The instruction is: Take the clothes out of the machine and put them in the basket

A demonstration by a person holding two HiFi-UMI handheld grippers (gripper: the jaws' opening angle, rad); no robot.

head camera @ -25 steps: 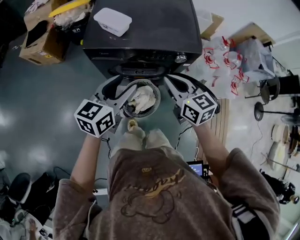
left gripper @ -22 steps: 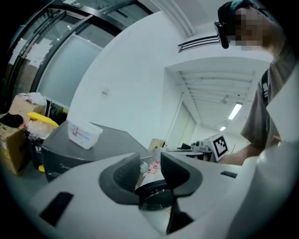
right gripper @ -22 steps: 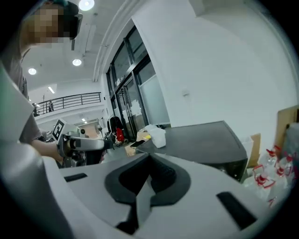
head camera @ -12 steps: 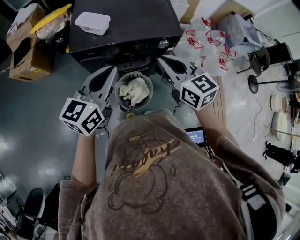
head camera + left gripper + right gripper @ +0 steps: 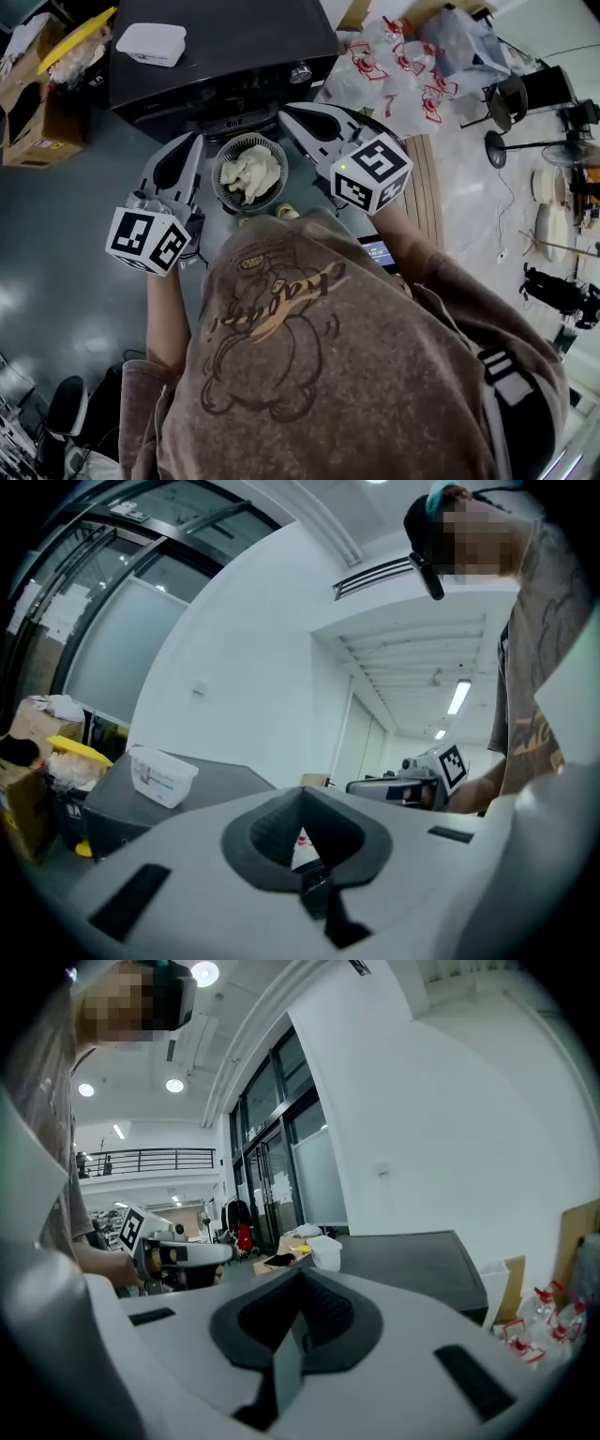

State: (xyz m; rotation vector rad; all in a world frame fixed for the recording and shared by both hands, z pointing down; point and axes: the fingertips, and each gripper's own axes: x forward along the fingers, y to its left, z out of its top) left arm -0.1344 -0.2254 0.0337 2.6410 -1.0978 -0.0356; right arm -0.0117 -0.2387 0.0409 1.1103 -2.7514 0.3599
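Note:
A round grey basket with pale clothes in it stands on the floor in front of the black machine. My left gripper hangs left of the basket. It is shut, with nothing between its fingers, as the left gripper view also shows. My right gripper is above the basket's right side. It is shut too and holds nothing in the right gripper view. Both point toward the machine, whose top shows beyond the jaws. The machine's door and drum are hidden.
A white lidded tub sits on the machine's top. Cardboard boxes stand on the floor to its left. Plastic bags with red handles lie at the right. Near them are a wooden board and a stand fan.
Both grippers have risen from beside the basket and now stand higher, pointing at the machine. The left jaws, apart a second ago, are together. The clothes in the basket have not moved.

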